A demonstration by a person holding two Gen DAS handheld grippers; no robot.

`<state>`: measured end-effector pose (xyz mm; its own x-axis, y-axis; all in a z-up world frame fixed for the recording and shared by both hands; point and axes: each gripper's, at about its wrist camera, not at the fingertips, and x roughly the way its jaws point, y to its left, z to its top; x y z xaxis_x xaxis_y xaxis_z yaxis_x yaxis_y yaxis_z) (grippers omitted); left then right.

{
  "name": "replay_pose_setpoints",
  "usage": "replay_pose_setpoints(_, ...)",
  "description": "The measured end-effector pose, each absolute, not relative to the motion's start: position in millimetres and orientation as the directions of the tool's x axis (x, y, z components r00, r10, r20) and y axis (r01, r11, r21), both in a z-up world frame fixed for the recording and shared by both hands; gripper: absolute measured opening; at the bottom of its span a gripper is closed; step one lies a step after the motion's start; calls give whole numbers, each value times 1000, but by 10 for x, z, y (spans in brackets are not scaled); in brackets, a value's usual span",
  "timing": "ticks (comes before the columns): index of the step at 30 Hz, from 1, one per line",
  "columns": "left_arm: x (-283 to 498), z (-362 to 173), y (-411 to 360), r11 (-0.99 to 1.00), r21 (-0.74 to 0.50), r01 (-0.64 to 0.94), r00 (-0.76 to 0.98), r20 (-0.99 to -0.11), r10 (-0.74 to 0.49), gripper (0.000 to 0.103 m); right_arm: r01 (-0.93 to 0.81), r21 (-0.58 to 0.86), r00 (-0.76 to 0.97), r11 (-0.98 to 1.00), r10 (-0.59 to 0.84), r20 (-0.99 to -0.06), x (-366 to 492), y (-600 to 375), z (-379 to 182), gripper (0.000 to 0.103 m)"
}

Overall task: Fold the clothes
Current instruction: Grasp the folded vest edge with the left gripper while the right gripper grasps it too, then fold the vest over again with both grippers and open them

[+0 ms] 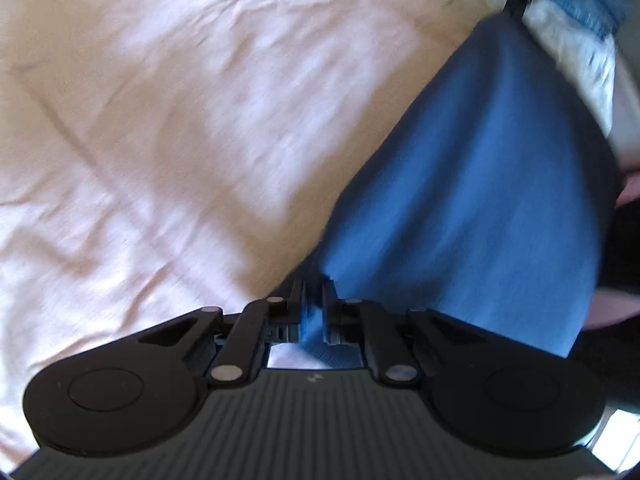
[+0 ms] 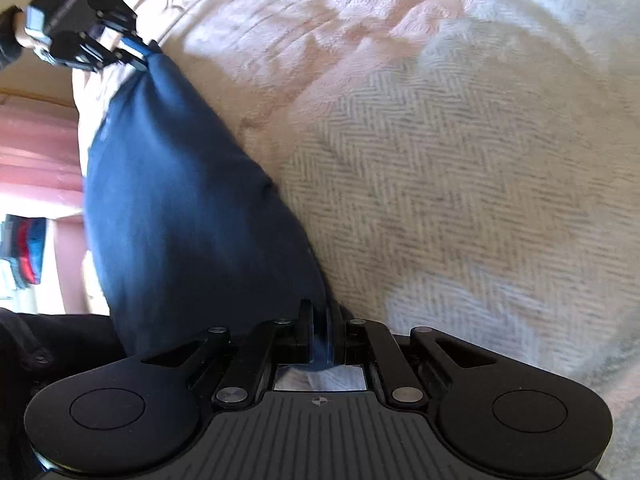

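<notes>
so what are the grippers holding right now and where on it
Both are shut on the blue garment: left gripper and right gripper each pinch an edge at opposite ends, the cloth spanning between them.

The right gripper [image 2: 318,330] is pinching one edge of a dark blue cloth [image 2: 188,208], its jaws closed tight on the fabric. The cloth is stretching away toward the upper left, where the left gripper [image 2: 142,56] is clamping its far end. Under it, a wrinkled pink sheet [image 2: 288,24] is lying beside a grey herringbone blanket [image 2: 460,184]. At the left edge, a pink wall [image 2: 36,152] is showing.
</notes>
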<state>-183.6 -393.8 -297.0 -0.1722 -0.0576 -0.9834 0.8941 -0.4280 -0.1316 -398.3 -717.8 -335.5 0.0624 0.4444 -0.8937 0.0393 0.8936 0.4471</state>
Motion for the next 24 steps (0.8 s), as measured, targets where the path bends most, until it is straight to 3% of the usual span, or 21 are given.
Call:
replay_pose_setpoints(4,-1572,-2830,-3859,-359,-90,929,-119,-991,-60,0,77,395,104,915,387,-916,-4009,-7143,-3227,6)
replay_pose_setpoints(8,-1603,-2654,-3959,-348,-113,931,-168,-977,-132,10,95,350,233,932,321,-918,-4006,-7060,-2977,59)
replay_pose_setpoints(10,-1783,-2709,-4073,-379,-142,914,-210,-967,-145,20,103,383,311,918,336,-889,-3943,-6990,-2888,61)
replay_pose_setpoints(13,-2054,-2793,-4244,-425,-183,886,-274,-948,-161,27,96,472,388,876,404,-828,-3750,-6905,-2872,61)
replay_pose_setpoints(20,-2312,-3264,-4258,-476,-193,858,-270,-958,-98,29,9,510,243,860,493,-836,-3292,-6544,-3404,60)
replay_pose_setpoints(21,-2268,-3252,-4232,-462,-191,866,-264,-959,-99,29,30,518,220,855,499,-838,-3333,-6574,-3508,47)
replay_pose_setpoints(24,-2160,-3225,-4145,-435,-180,882,-245,-965,-97,28,133,587,269,798,541,-797,-3595,-6842,-3633,35)
